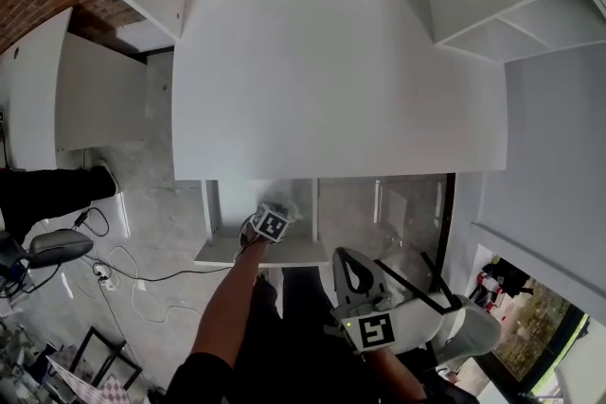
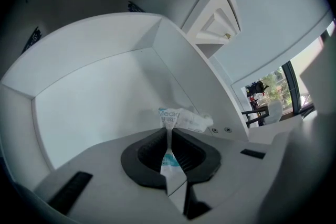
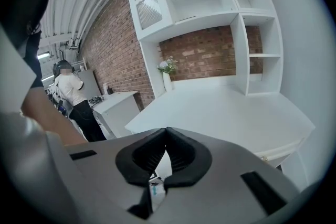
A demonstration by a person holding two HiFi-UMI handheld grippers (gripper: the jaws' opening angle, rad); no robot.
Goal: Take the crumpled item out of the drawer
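1 packet [image 2: 186, 119] is pinched by left gripper [image 2: 169, 131] jaws | long axis crosswise, pointed right past tips | 1 drawer [image 2: 94, 86] | right gripper [image 3: 166, 131] closed, empty

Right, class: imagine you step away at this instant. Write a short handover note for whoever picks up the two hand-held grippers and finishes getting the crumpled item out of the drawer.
Left hand-held gripper: jaws closed on the crumpled packet, down inside the open drawer.
Right hand-held gripper: shut with nothing between the jaws, held low by the body, back from the desk.
Done: drawer open, packet gripped.
Left: lift the packet clear of the drawer walls, probably up and back toward you. Only a thin edge seems pinched, so lift gently.
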